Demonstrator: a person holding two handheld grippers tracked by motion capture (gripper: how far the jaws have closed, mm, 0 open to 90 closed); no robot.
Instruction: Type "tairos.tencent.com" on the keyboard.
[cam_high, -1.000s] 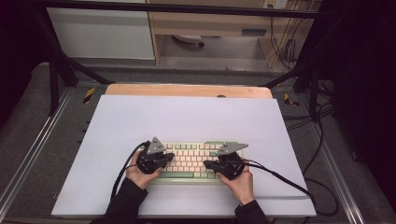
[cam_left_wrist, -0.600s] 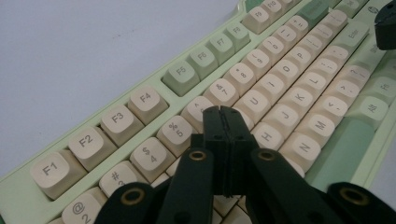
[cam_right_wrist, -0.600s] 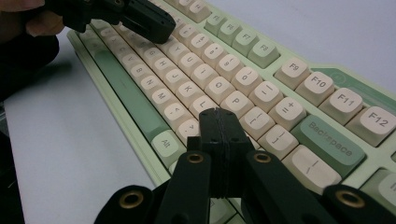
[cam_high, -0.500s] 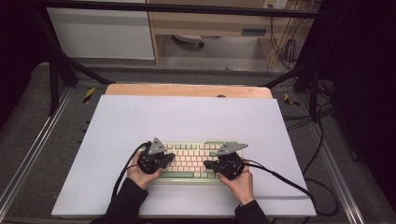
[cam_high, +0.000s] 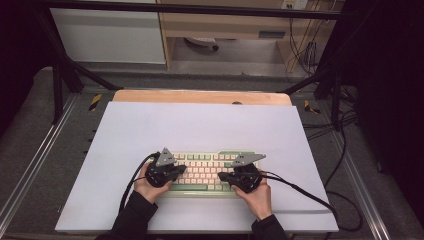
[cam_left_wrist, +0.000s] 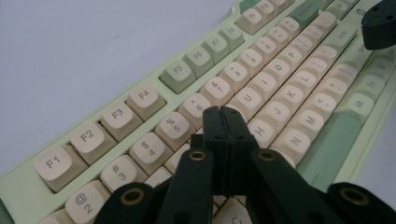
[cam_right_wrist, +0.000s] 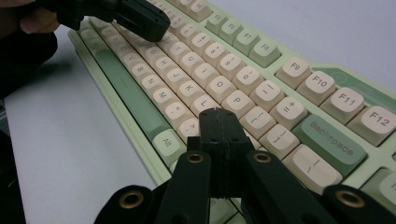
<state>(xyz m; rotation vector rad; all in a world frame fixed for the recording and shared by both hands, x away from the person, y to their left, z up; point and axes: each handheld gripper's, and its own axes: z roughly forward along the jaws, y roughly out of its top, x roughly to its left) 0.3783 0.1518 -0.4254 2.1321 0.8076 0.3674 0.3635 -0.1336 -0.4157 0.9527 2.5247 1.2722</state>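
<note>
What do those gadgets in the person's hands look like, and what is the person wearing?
Each hand-held gripper, left and right, is black, with two flat black jaws on arms pinned by brass-ringed pivots. A grey three-cornered plate tops each, and a black cable trails from each. The person wears dark long sleeves.

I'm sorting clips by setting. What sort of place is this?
Probably a lab recording station, not an ordinary office desk: black frame struts stand around a white-covered table, loose cables trail over the grey floor, and only a cream-and-green keyboard lies on the table.
</note>
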